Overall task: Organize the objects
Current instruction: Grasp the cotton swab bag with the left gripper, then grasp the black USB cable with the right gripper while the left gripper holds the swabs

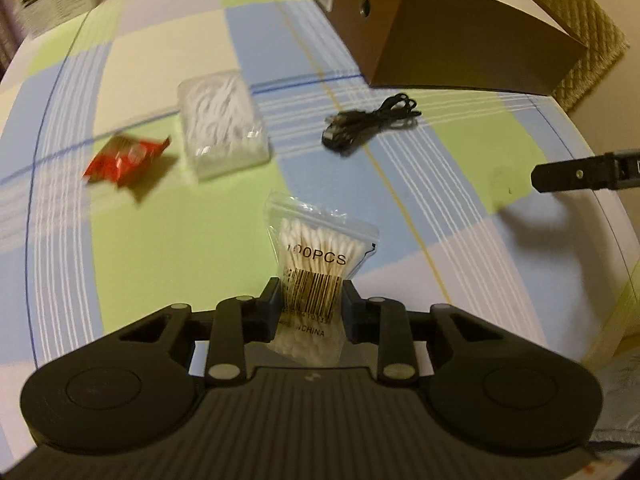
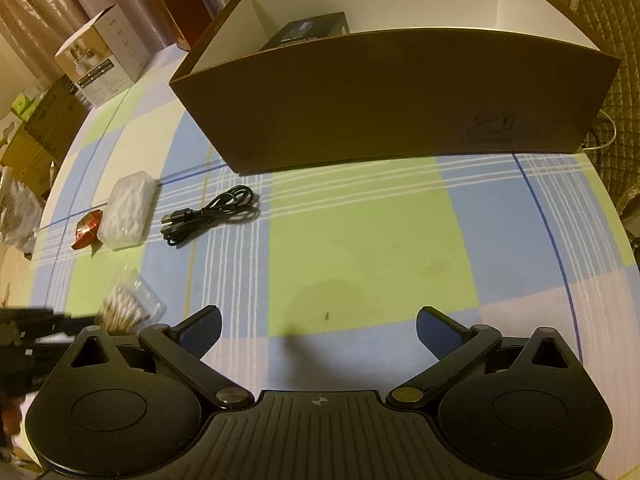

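Left gripper (image 1: 311, 300) was clamped on a bag of cotton swabs (image 1: 316, 264), held above the checked tablecloth (image 1: 180, 240). Right gripper (image 2: 319, 332) hung with its jaws wide apart and nothing between them. At twelve o'clock from it stood the brown box (image 2: 400, 96), with one dark item (image 2: 308, 32) already inside. Left to sort, by my judgement: the black cable (image 2: 212, 214) at eleven o'clock, the clear tub of swabs (image 2: 126, 212) and the red wrapper (image 2: 86, 232) further toward ten.

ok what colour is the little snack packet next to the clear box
Red, with some white print, on the snack packet; clearest in the left wrist view.
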Motion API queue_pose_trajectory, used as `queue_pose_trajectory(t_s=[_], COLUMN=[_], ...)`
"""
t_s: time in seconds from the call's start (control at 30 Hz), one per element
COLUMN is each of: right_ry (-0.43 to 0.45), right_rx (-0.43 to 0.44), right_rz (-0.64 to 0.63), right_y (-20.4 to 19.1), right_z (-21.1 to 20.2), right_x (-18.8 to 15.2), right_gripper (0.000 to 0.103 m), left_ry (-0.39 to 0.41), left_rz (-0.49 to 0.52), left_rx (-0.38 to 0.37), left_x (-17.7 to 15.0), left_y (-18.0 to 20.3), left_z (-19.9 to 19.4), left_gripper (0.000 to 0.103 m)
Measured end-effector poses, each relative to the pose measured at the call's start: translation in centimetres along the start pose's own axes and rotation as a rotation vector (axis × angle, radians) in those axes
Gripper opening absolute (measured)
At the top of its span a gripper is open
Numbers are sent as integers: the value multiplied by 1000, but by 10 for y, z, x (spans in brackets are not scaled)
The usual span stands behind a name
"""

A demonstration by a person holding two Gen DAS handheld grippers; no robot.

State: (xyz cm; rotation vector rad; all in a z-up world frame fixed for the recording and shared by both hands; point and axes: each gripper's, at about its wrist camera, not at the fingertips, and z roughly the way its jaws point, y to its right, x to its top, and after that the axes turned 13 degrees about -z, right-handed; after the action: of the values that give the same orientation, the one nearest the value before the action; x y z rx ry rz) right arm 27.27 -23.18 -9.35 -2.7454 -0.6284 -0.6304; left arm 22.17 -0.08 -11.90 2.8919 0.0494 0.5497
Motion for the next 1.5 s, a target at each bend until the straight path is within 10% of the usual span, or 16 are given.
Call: queue_pose_trajectory(t_s=[0.23, 0.5, 0.93, 1.5], right_ry=[5, 56, 127, 165], right_rx=[37, 107, 146, 35], right_rz=[-38, -113, -267, -380], right_y=[-8, -26, -64, -88], right_z=[5, 13, 68, 111], right_x=[3, 14, 45, 57], right_gripper=[101, 101, 101, 91], left_ry=[19, 61, 122, 143], left_rz=[17, -23, -318, -348], left_rx=[15, 44, 172, 194], left_x=[4, 7, 8, 13], left_y=[6, 7, -67, -70], left_z=[4, 6, -6, -3], left_gripper=[43, 25, 25, 26])
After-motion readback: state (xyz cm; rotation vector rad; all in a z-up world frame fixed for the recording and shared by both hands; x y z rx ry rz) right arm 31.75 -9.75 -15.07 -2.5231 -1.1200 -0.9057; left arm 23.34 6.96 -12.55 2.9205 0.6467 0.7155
